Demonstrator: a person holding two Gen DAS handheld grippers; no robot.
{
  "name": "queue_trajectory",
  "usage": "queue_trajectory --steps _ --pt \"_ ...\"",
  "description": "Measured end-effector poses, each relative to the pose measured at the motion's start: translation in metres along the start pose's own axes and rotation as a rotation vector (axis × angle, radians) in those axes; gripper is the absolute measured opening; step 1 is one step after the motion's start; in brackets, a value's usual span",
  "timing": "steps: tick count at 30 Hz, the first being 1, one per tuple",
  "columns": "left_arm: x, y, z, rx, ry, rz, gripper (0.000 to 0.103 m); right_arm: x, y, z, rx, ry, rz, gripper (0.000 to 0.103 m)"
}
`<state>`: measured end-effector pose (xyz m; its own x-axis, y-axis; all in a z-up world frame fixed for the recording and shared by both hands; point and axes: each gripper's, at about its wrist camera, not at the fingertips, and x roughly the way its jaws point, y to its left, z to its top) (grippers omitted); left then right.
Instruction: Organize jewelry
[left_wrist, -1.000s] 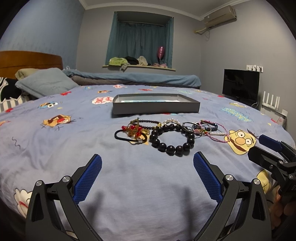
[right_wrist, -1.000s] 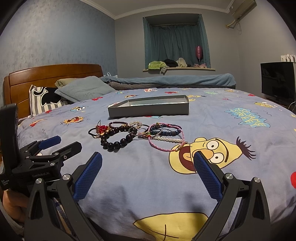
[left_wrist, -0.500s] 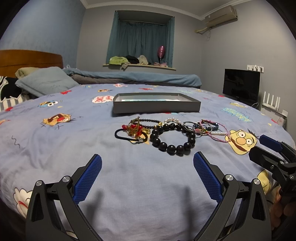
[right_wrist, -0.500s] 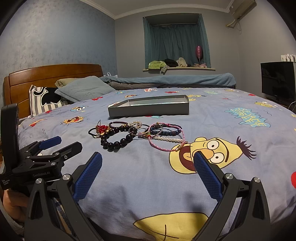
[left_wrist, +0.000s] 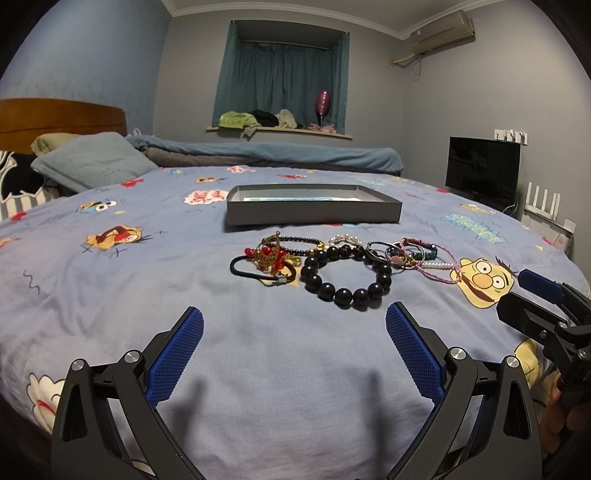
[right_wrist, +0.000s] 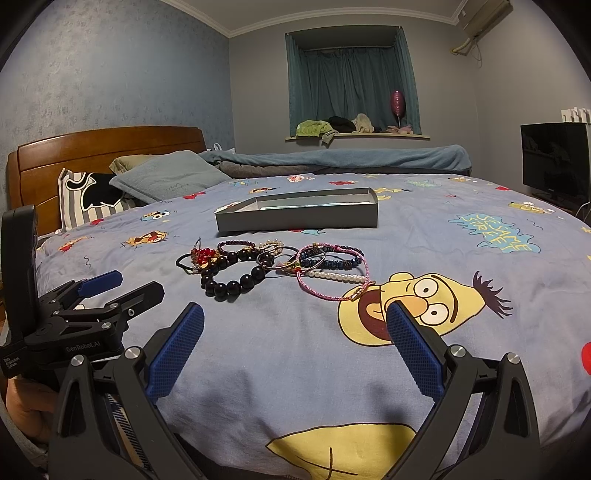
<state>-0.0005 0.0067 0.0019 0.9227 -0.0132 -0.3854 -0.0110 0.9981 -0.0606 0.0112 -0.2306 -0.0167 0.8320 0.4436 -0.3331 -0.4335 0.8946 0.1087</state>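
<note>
Nearest to the camera, the left gripper (left_wrist: 294, 330) hovers low over the bedsheet (left_wrist: 110, 295) with its two blue fingers spread wide and nothing between them. The right gripper (right_wrist: 294, 330) is in the same state: fingers wide apart, empty, above the yellow cartoon face (right_wrist: 413, 306) printed on the sheet. Each gripper is also visible at the edge of the other's view, and a hand (right_wrist: 26, 410) holds the left one from below.

A little farther, the jewelry lies in a loose heap on the sheet. The black bead bracelet (left_wrist: 345, 275) is the closest piece. Just beside it on the left is a black hair tie with a red and gold ornament (left_wrist: 266, 260). On the right are the thin bangles (left_wrist: 391, 251), a pearl strand (right_wrist: 338, 276) and a pink cord bracelet (right_wrist: 332, 273), overlapping each other.

Behind the heap, near but apart, stands the open grey box (left_wrist: 314, 208).

Against the frames from a second ago, almost nothing differs: the jewelry and the box have not moved, and both grippers keep the same opening, with only a very small shift of view.
</note>
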Motion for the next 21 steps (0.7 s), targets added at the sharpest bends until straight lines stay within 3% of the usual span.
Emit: queue_trajectory --steps 21 --pt "0.0048 -0.0013 -0.0028 0.009 0.013 -0.006 0.098 0.0015 0.0002 -0.0007 0.004 0.008 0.003 0.098"
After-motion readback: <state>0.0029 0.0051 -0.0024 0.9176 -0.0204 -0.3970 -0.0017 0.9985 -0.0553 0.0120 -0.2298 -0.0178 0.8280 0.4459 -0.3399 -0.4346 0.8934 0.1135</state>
